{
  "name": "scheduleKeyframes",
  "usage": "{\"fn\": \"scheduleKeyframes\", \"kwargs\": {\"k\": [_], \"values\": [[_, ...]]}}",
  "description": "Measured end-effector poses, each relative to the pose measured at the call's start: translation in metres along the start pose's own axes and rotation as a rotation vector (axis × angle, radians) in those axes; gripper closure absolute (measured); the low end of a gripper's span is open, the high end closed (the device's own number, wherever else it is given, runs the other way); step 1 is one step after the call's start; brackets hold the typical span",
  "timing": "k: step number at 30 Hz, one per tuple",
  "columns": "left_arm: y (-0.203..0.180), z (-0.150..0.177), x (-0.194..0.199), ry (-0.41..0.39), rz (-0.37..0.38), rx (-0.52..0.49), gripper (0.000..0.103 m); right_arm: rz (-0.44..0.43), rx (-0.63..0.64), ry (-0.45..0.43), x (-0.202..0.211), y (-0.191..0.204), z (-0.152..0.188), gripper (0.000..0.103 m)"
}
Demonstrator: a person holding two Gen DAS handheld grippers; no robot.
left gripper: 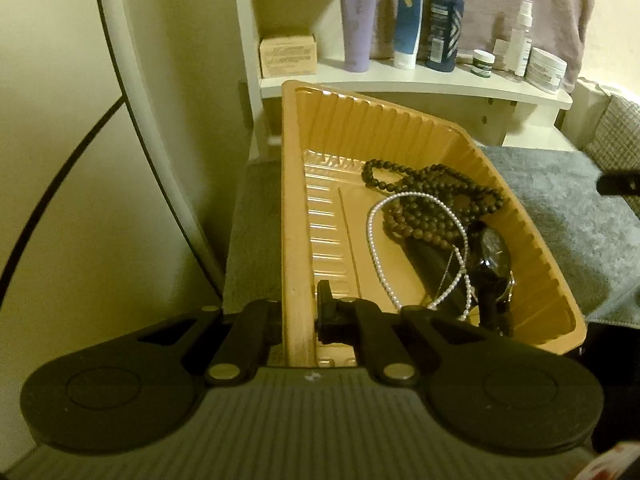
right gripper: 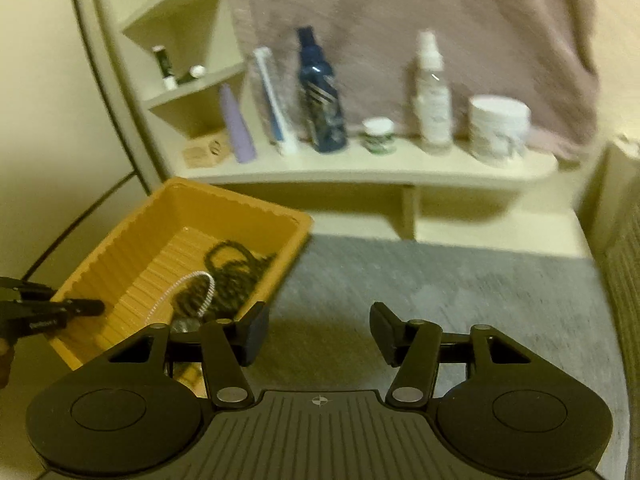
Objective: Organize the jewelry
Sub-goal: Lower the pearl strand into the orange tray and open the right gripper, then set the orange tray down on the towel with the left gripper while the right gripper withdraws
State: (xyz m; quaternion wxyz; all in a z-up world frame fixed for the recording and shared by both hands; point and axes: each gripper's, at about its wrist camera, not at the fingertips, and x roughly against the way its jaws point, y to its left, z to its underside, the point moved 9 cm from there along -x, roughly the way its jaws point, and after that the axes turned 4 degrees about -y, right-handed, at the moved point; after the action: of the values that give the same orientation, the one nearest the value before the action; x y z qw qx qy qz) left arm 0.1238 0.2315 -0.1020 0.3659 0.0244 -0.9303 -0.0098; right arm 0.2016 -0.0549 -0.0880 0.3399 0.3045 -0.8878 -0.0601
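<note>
1. Clamping the near wall of the golden plastic tray (left gripper: 340,128), the left gripper (left gripper: 298,320) has one finger outside the rim and one inside, pressed together on it.
2. Nothing sits between the jaws of the right gripper (right gripper: 318,330), which stand apart above the grey mat (right gripper: 460,280), just right of the tray.
3. Inside the tray lie one white pearl strand (left gripper: 374,240), a heap of dark bead strings (left gripper: 432,196) whose count is hard to tell, and one black wristwatch (left gripper: 494,260), partly covered by the beads and cut off by the gripper body.
4. A thin chain seems to cross the watch strap, too fine to confirm.
5. Beyond, a white shelf (left gripper: 420,84) carries two tubes, two spray bottles, two jars and one cardboard box; the right view is blurred.
6. A pinkish towel (right gripper: 400,20) hangs behind them.
</note>
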Motion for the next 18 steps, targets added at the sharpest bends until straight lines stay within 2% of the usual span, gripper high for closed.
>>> {"fn": "scheduleKeyframes", "kwargs": {"k": [15, 16, 18], "values": [[0.014, 0.016, -0.021, 0.032, 0.023, 0.069, 0.094, 0.092, -0.092, 0.029, 0.012, -0.026, 0.028, 0.046], [0.015, 0.016, -0.022, 0.032, 0.024, 0.077, 0.093, 0.096, -0.094, 0.027, 0.013, -0.026, 0.028, 0.046], [0.017, 0.017, -0.022, 0.027, 0.014, 0.092, 0.084, 0.1, -0.1, 0.023, 0.015, -0.027, 0.028, 0.046]]}}
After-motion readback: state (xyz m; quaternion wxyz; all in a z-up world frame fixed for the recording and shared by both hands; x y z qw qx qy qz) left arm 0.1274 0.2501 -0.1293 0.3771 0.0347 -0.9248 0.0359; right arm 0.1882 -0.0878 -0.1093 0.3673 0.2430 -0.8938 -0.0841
